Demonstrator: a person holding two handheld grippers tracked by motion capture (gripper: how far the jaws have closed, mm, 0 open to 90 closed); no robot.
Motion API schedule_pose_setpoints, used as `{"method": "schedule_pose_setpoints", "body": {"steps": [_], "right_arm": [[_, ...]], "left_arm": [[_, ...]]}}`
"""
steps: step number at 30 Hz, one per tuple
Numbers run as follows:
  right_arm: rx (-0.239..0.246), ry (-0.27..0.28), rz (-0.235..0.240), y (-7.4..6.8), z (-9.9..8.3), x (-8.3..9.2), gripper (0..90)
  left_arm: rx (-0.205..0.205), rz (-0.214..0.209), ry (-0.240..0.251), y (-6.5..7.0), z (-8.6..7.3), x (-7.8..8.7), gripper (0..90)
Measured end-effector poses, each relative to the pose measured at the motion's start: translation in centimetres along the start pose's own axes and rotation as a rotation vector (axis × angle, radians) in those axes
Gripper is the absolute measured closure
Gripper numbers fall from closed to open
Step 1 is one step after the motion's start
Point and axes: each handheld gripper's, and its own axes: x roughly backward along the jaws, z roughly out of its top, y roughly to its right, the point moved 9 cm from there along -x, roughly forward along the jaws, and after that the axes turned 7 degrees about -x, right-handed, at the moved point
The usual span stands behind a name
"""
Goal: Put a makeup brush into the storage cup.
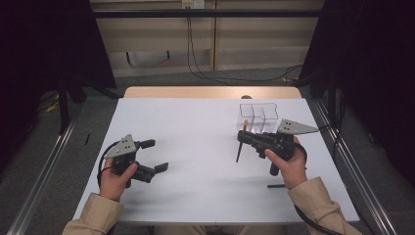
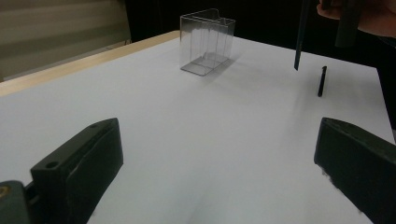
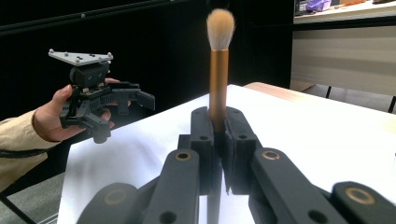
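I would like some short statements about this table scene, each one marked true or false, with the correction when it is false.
1. The right tongs are shut on a makeup brush. True.
2. The brush bristles point down toward the table. False: in the right gripper view the bristles are at the top, and the dark handle hangs below.
3. The left tongs hold a pen. False: their jaws stand open with nothing between them.
4. A clear plastic organizer stands on the white table. True.
5. A thin black stick lies on the table. True.
6. The brush already stands inside the organizer. False: the tongs hold it beside the organizer.
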Motion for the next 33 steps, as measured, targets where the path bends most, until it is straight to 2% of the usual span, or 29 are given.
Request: {"method": "schedule_pose_setpoints", "body": {"steps": [13,33], "right_arm": [[0.003,-0.004,-0.005,0.2,0.1,0.0,84.0],[0.012,-0.005,-0.026,0.8,0.7,0.4,84.0]], "left_arm": [[0.014,0.038,-0.003,-1.0,-0.5,1.7,1.5],[0.020,0.048,0.002,-1.2,-0.8,2.5,1.6]]}}
